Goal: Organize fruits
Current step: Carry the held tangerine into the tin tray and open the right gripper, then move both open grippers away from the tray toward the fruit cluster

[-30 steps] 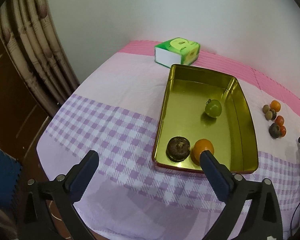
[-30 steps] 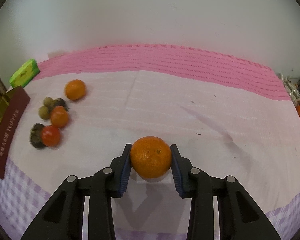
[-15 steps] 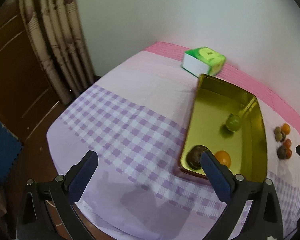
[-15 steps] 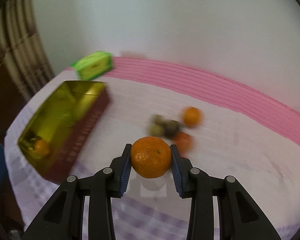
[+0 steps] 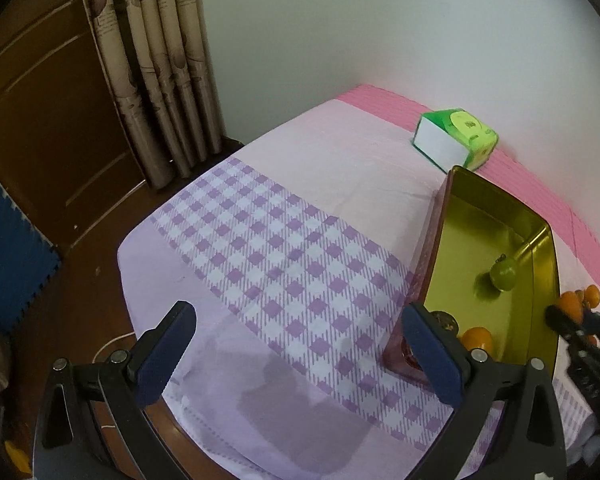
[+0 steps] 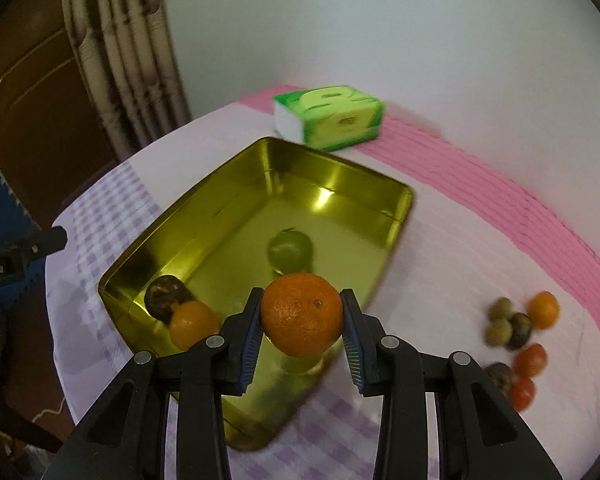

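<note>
In my left view the gold tin [image 5: 500,240] is cut off by my wide-open, empty left hand-held gripper [image 5: 300,356], while in my right view, somewhat blurred, my right hand-held gripper [image 6: 300,336] clamps an orange [image 6: 302,314] above this tin [image 6: 204,216] on the tabletop [image 6: 460,248].

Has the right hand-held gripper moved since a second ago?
Yes. The right hand-held gripper, shut on the orange, has swung from open cloth beside the loose fruit pile to over the gold tin's near edge.

Plain white wall [image 5: 380,20], beige patterned curtain [image 5: 156,60], brown wooden door [image 5: 48,120], blue foam mat [image 5: 8,240]
</note>
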Tool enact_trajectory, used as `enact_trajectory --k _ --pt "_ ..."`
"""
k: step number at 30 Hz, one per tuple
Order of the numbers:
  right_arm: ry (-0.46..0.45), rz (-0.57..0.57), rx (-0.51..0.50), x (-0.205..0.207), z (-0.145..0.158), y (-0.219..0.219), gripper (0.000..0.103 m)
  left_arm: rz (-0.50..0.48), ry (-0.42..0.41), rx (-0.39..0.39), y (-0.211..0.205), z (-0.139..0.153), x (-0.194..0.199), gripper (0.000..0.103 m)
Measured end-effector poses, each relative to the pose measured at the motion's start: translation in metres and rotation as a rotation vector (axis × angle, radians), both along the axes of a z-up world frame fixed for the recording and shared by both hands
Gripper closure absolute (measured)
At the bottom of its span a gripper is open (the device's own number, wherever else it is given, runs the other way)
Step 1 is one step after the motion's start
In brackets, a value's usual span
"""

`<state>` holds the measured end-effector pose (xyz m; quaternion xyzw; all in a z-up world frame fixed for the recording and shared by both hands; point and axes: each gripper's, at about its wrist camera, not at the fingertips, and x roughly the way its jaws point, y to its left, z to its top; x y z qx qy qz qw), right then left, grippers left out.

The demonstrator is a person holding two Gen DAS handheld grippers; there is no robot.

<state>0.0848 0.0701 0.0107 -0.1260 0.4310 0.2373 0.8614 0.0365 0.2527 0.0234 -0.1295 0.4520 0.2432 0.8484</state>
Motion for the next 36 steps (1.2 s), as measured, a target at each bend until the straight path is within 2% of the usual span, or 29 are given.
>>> enact_trajectory --k 11,23,30,33,35,36 --pt "0.040 0.033 -0.058 0.011 -0.026 0.024 0.065 -0.050 -0.002 0.011 -0.009 0.000 0.005 0.001" --pt "0.057 0.043 -0.087 0.012 -0.038 0.033 0.065 -0.078 -0.001 0.018 -0.014 0.000 0.004 0.001" --pt "0.039 0.056 -0.081 0.008 -0.033 0.034 0.063 -0.096 0.004 0.025 -0.018 0.000 0.006 0.001" --pt "0.029 0.050 -0.076 0.006 -0.029 0.032 0.057 -0.101 0.002 0.029 -0.020 0.001 0.006 0.001" --pt "0.019 0.041 -0.067 0.004 -0.025 0.028 0.043 -0.108 -0.005 0.030 -0.021 0.002 0.006 0.001" --pt "0.013 0.039 -0.052 0.003 -0.020 0.025 0.041 -0.111 -0.010 0.035 -0.022 0.002 0.006 0.001"
